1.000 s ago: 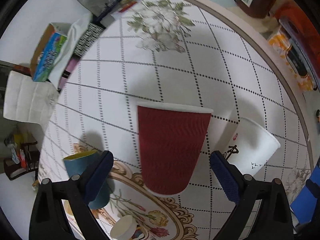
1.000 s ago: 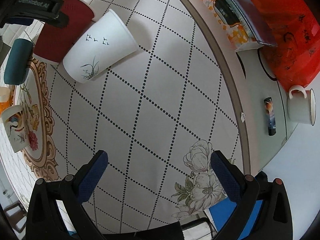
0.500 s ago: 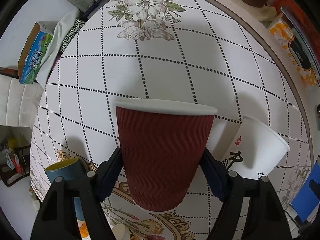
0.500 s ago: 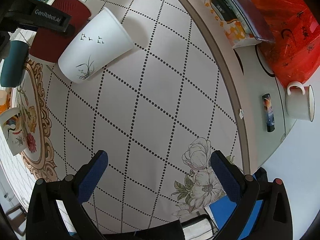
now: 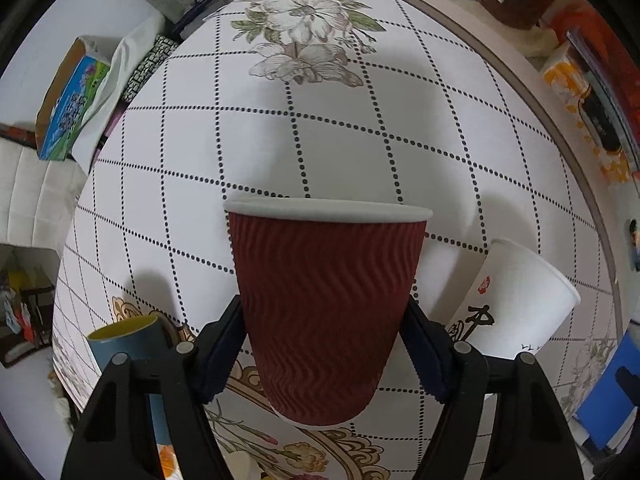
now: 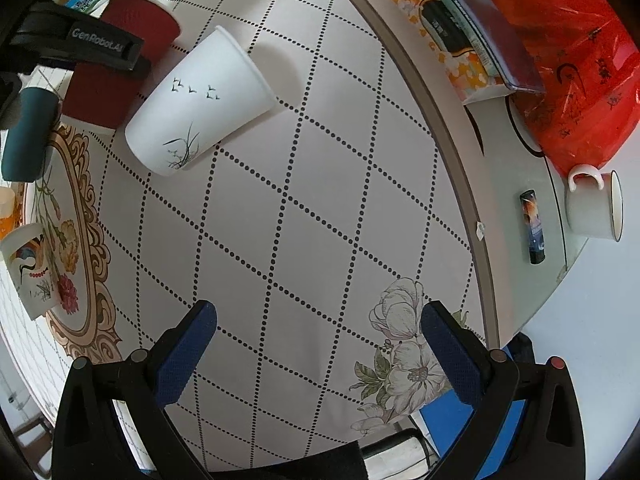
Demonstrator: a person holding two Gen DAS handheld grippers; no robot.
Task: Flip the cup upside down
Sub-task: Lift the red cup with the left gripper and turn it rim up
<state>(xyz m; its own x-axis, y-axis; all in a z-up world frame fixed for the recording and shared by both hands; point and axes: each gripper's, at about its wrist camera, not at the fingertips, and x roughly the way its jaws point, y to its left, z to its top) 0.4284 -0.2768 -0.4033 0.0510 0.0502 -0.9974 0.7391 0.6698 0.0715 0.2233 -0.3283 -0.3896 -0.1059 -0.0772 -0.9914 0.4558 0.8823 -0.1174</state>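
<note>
Patterned cloth covers the counter (image 5: 400,120); left tool (image 5: 322,354) is clamped on the red ripple cup (image 5: 326,312) at mid-wall, rim up, probably so a wrist roll can invert it. Right tool (image 6: 318,356) hangs apart and empty, away from the cup. White paper cup (image 5: 516,308) stands just beside on one side, teal mug (image 5: 128,340) on the other, crowding the turn.
</note>
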